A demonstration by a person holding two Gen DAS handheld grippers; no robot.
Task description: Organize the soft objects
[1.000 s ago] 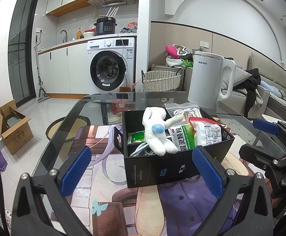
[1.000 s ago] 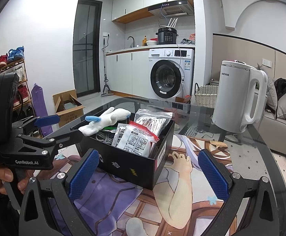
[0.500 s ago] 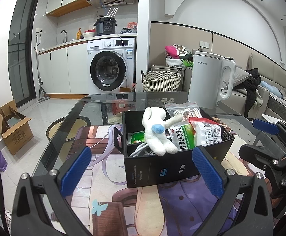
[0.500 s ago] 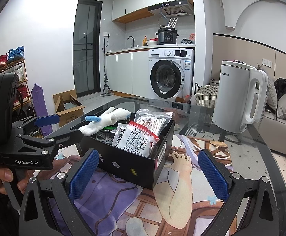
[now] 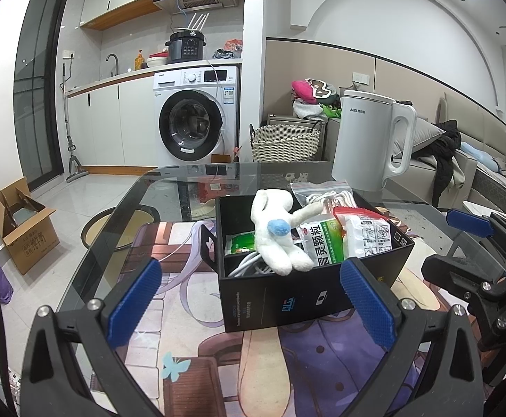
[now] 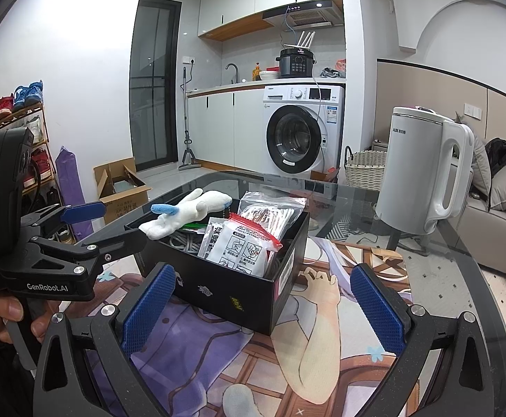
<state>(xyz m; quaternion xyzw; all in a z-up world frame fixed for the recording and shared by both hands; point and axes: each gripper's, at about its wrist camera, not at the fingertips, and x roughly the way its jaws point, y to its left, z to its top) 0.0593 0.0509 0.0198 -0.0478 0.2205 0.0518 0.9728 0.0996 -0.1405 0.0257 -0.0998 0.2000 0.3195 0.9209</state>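
While we are comparing this moment with the frames of a second ago, we are finding nothing shifted: the white plush toy (image 5: 277, 232) is lying just as it was, draped over the packets in the black box (image 5: 287, 302), its legs hanging at the near rim. We are holding the left gripper (image 5: 249, 299) spread wide and empty just short of the box, and the right gripper (image 6: 263, 302) equally wide and empty at the box's other side. The sachets (image 6: 237, 248) and the zip bag (image 6: 268, 213) are standing upright beside the toy. We are reading this stillness as a pause: either the toy is already stowed, or we are deciding what to pick next.
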